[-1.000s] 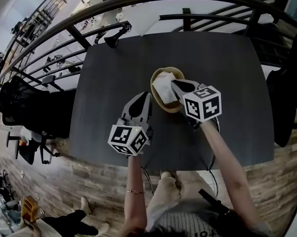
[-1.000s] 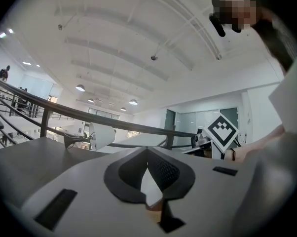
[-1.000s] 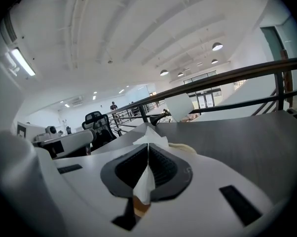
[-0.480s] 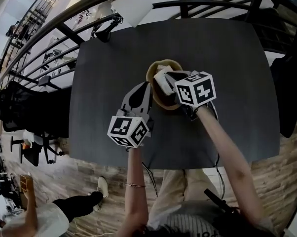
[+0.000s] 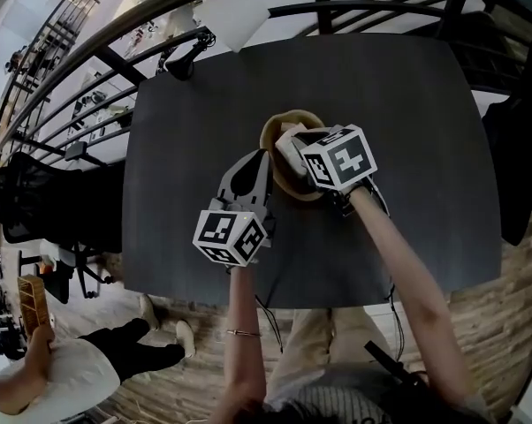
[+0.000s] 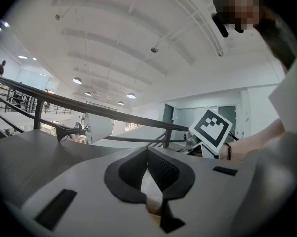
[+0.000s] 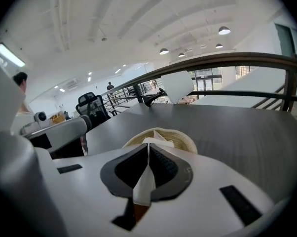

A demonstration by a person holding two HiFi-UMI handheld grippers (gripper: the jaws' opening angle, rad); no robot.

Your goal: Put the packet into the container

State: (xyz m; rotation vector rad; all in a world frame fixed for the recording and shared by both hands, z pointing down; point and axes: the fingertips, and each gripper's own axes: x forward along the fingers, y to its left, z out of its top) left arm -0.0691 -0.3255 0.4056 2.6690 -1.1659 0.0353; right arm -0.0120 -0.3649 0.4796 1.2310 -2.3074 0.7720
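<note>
On the dark grey table (image 5: 407, 104), near its middle, sits a round tan woven container (image 5: 266, 141), and the person standing at the near edge has both tools reaching toward it. The right gripper (image 7: 148, 145), with its cube of black-and-white square markers (image 5: 339, 157), tilts downward over the bowl-shaped container. Its jaws are clamped on a thin white packet (image 7: 144, 181), which stands on edge between the dark pads and pokes out past their tips. From above, the packet hangs over the container's opening, within the ring of its rim; whether it touches the bottom I cannot tell. The left gripper (image 6: 147, 151) lies nearly level just beside the container, on its left as seen from above. Its jaws are closed tip to tip with nothing between them, and the tips are close by the rim, though I cannot tell whether they touch it. At the table's far left corner stands a black desk lamp (image 5: 185, 60), with a curved black railing (image 5: 89, 47) behind it.
</note>
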